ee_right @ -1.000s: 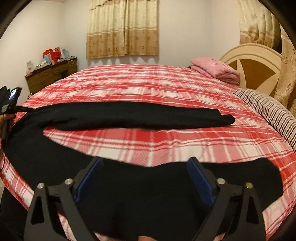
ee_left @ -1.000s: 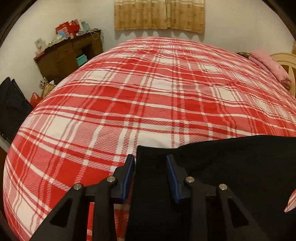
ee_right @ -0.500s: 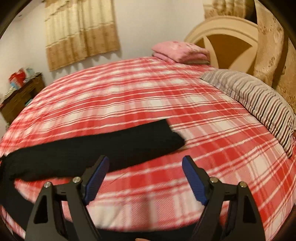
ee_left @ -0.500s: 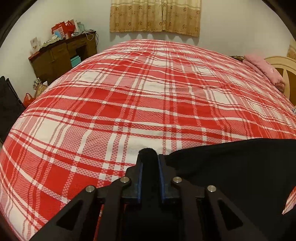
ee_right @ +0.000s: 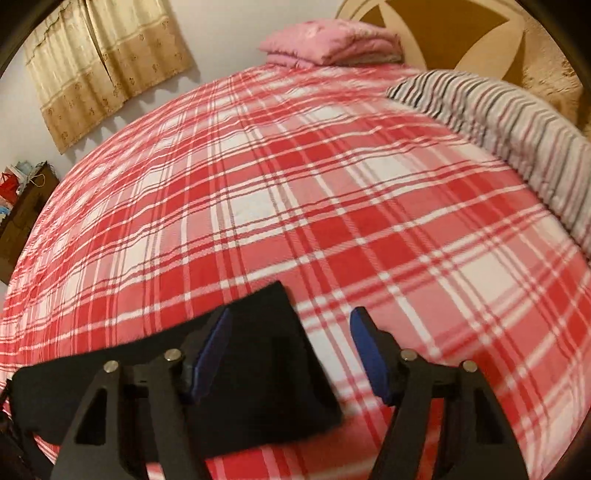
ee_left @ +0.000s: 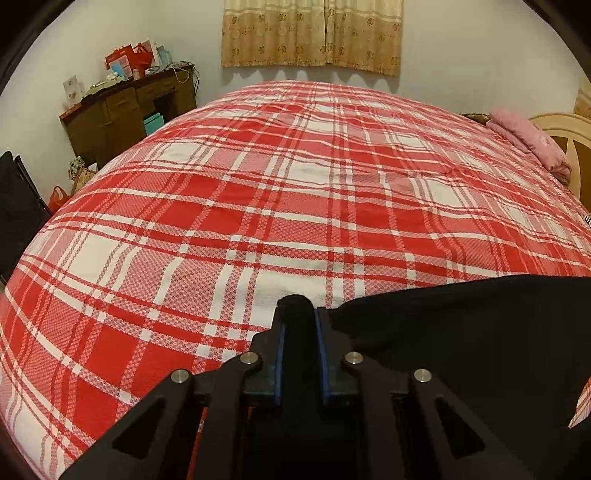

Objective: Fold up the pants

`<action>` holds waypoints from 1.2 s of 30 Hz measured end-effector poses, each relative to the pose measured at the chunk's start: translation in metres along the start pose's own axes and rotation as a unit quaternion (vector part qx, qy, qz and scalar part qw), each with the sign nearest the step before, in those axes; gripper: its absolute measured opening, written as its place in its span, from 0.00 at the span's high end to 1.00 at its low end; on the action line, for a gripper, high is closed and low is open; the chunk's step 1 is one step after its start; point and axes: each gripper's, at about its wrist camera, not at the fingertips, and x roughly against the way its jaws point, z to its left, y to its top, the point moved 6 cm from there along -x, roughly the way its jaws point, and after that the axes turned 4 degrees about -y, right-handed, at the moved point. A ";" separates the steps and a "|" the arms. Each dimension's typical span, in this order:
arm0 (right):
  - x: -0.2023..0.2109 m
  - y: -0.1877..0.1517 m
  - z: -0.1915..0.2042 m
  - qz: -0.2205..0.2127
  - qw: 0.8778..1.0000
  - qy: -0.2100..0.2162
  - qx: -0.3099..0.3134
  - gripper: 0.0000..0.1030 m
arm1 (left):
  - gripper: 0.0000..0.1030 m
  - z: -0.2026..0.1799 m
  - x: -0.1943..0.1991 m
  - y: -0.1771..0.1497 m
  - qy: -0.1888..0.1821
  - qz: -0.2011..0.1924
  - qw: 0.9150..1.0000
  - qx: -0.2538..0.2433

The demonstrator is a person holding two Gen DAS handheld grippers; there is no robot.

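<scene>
Black pants (ee_left: 461, 332) lie on the red plaid bed (ee_left: 295, 184). My left gripper (ee_left: 299, 317) is shut on a bunched edge of the pants, and the cloth spreads to the right from it. In the right wrist view one black pant leg (ee_right: 258, 354) ends at a hem near the picture's middle. My right gripper (ee_right: 291, 328) hovers over that leg end with its jaws closing. The hem lies under the left finger (ee_right: 214, 343) and partly in the gap, and the pads do not press on it.
A striped pillow (ee_right: 498, 122) and a folded pink blanket (ee_right: 332, 44) sit by the headboard (ee_right: 443, 33). A brown desk (ee_left: 125, 110) with clutter stands by the far wall on the left, under curtains (ee_left: 310, 33).
The left gripper closed on the pants' edge and has kept still since. The right gripper swept right along the bed to the end of the pant leg, rolling and narrowing.
</scene>
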 end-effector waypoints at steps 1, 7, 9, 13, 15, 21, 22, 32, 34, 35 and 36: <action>-0.007 0.002 0.004 0.008 1.000 0.007 0.005 0.32 | 0.86 0.000 0.001 0.000 -0.001 -0.002 1.000 0.001; -0.037 0.004 0.024 0.036 0.997 -0.005 0.074 0.36 | 0.83 -0.002 -0.004 -0.001 0.019 0.011 1.000 -0.013; -0.045 -0.004 0.031 0.055 0.994 0.003 0.091 0.57 | 0.83 -0.006 -0.006 0.000 0.032 0.016 0.999 -0.030; -0.039 -0.007 0.032 0.037 0.994 0.014 0.101 0.87 | 0.87 -0.016 -0.002 0.004 0.060 0.012 0.996 -0.069; -0.030 -0.007 0.033 0.021 0.994 0.008 0.103 0.88 | 0.88 -0.016 0.003 0.006 0.057 0.004 0.996 -0.069; -0.001 -0.004 0.041 -0.021 0.993 -0.003 0.118 0.89 | 0.88 -0.011 0.013 0.008 0.032 -0.014 0.999 -0.041; 0.000 -0.003 0.042 -0.023 0.992 -0.009 0.120 0.89 | 0.88 -0.011 0.014 0.009 0.030 -0.016 0.999 -0.041; 0.046 0.008 0.060 -0.099 0.987 0.012 0.126 0.89 | 0.89 -0.011 0.044 0.014 -0.020 -0.065 0.997 -0.017; 0.065 0.007 0.065 -0.125 0.983 0.027 0.134 0.89 | 0.89 -0.009 0.052 0.014 -0.028 -0.078 0.996 -0.014; 0.072 0.006 0.067 -0.136 0.981 0.032 0.138 0.89 | 0.89 -0.008 0.057 0.015 -0.034 -0.085 0.996 -0.010; 0.081 0.004 0.069 -0.149 0.978 0.041 0.140 0.89 | 0.89 -0.007 0.061 0.015 -0.040 -0.091 0.995 -0.007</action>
